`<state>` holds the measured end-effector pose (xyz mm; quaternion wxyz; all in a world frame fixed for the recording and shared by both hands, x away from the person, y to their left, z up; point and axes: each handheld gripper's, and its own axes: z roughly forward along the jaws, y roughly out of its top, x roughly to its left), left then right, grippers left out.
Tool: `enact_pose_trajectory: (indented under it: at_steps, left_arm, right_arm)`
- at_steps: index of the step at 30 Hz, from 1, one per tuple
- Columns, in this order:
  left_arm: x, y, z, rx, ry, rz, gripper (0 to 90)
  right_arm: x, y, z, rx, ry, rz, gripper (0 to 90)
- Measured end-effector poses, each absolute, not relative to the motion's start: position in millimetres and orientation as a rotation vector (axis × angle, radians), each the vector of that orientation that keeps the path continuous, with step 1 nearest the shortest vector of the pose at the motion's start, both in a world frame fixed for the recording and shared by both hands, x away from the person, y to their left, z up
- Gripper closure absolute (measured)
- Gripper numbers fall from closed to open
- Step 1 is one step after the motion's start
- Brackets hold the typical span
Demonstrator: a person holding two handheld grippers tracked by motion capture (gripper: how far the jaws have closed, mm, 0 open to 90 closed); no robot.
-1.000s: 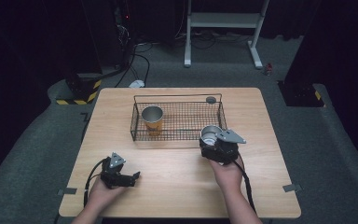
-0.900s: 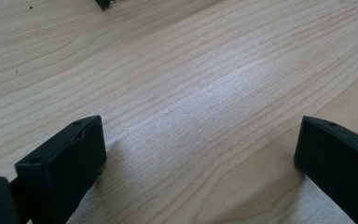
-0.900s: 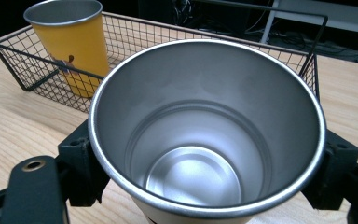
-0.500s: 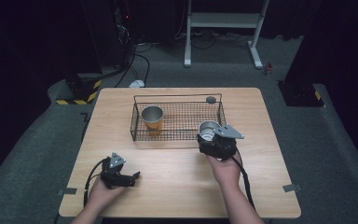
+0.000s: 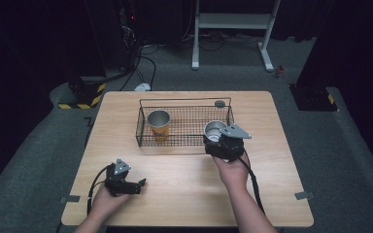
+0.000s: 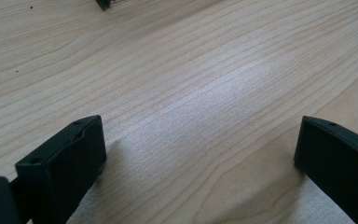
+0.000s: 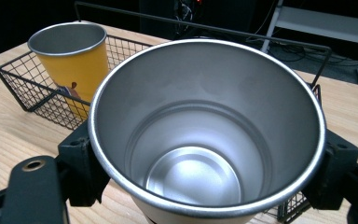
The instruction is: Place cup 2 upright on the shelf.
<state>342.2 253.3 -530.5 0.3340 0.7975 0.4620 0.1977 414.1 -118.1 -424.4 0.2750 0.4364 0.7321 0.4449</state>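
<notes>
Right gripper (image 5: 219,140) clamped on a steel cup (image 7: 205,140) — in the right gripper view both black jaws press the cup's sides just under the rim, mouth up, inside empty. From the high view the held cup (image 5: 214,130) sits at the near right corner of the wire basket (image 5: 184,101), apparently over or just inside the front rail; whether its base rests on the mesh I cannot tell.

Key relation: the basket lies straight ahead of the right gripper, away from the person, and the cup's long axis stands upright. The free space on the basket floor runs leftward from the cup, toward the yellow cup (image 5: 159,124), which stands upright in the left half, well apart from the held one. The right hand is by far the nearer (it already has the cup).

Left gripper (image 5: 135,185) low at the near left of the table (image 5: 272,194), jaws spread wide with bare wood between them — nothing held.

Count: two cups, one basket, two grippers, one small dark disc (image 5: 219,103) beside the basket's far right corner.
</notes>
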Motion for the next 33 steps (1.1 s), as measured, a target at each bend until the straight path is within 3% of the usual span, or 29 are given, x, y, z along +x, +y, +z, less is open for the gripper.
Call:
enact_pose_trajectory:
  at_steps: [33]
  left_arm:
    - [342.2,253.2,-530.6,2.08,1.205,0.513,2.5]
  right_arm:
    - [457.6,-99.4,-409.2,1.169,1.93,1.2,18.4]
